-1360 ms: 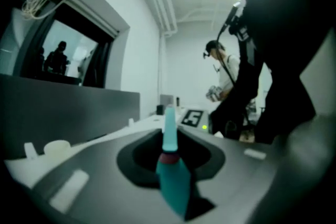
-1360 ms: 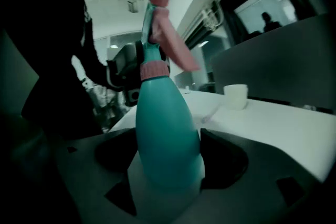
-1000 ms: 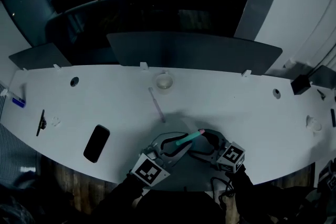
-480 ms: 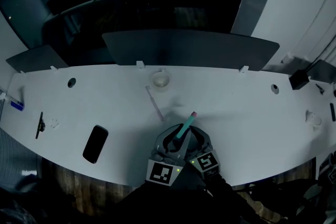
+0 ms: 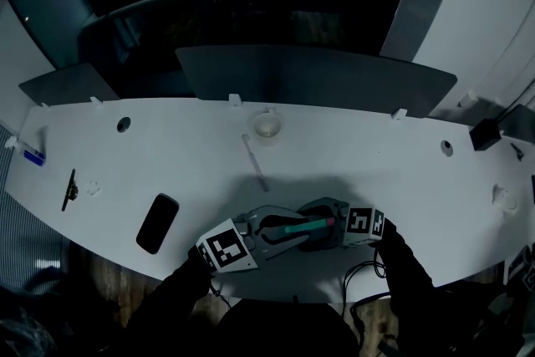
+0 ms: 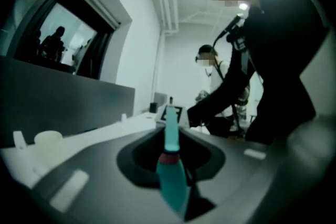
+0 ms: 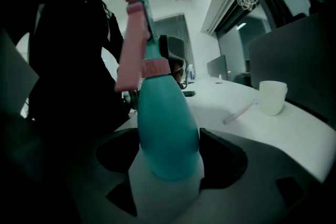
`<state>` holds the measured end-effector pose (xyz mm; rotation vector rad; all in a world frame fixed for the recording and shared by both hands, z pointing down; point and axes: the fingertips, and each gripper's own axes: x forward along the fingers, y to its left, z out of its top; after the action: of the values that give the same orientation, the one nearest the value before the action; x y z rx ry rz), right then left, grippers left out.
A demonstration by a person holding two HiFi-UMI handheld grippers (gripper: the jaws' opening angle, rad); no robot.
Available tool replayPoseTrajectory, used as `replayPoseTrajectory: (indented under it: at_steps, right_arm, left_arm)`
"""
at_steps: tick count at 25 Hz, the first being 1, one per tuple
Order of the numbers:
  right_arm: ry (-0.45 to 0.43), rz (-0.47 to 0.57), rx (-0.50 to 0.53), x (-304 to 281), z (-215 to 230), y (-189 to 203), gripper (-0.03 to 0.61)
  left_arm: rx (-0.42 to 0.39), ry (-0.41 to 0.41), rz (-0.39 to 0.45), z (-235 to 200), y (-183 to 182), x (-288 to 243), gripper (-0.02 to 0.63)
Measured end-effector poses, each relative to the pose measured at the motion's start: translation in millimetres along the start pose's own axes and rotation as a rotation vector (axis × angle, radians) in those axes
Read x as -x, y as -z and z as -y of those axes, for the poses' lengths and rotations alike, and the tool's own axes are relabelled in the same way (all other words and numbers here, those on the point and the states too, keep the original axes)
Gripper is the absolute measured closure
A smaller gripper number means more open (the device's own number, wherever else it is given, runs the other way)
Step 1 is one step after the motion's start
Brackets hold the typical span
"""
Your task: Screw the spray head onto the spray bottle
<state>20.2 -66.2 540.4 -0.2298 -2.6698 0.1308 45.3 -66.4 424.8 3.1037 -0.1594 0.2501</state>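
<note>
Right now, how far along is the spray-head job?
Looks done: the pink spray head sits on the teal bottle, its collar down on the neck; tightness can't be judged. In hand: the left gripper grips the bottle's lower end, while the right gripper flanks its body with wide jaws, contact unclear. Left: probably a final tightening twist, then release.

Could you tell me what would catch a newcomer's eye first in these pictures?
The teal spray bottle with its pink spray head stands out, held between the left tongs and the right tongs at the near edge of the white table. Farther off, a black phone lies to the left and a white cup stands near the far edge.
</note>
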Motion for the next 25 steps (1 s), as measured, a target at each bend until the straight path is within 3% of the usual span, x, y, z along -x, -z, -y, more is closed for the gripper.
replayPoseTrajectory:
  at_steps: [2,4,6,10,12,14,18,21,23,25]
  right_arm:
    - [-0.043,-0.003,-0.016,-3.2,-1.9,-0.7,0.222]
    - [0.017,0.026,-0.076,-1.0,0.2,-1.1,0.222]
    - [0.188,0.099,-0.163,12.3,6.5,-1.7,0.222]
    - [0.663,0.265,-0.299,46.4,17.9,-5.0,0.222]
    - [0.845,0.247,-0.321,46.5,23.7,-6.4,0.222]
    - [0.956,0.209,-0.314,39.4,28.9,-10.6,0.222]
    - [1.036,0.132,-0.261,14.6,38.2,-14.0,0.222]
    - [1.07,0.179,-0.291,13.9,45.4,-15.6,0.224]
    - [1.015,0.204,-0.292,14.0,44.4,-15.7,0.238]
    - [0.905,0.204,-0.242,11.3,40.4,-14.9,0.238]
  left_arm:
    - [0.001,0.002,-0.006,1.3,1.7,2.0,0.523]
    - [-0.006,-0.052,0.007,-1.1,1.6,2.4,0.523]
    - [-0.013,-0.158,0.039,-6.7,-2.8,2.7,0.523]
    - [-0.029,-0.499,0.109,-29.8,-6.4,10.0,0.523]
    - [-0.004,-0.662,0.139,-39.8,-5.4,13.6,0.523]
    - [0.044,-0.781,0.169,-47.8,-5.3,14.9,0.523]
    - [0.112,-0.824,0.203,-54.2,-7.5,10.7,0.523]
    - [0.138,-0.82,0.216,-55.4,-8.1,13.0,0.523]
    - [0.098,-0.771,0.204,-50.9,-8.5,11.8,0.523]
    - [0.059,-0.66,0.191,-43.8,-9.5,10.1,0.523]
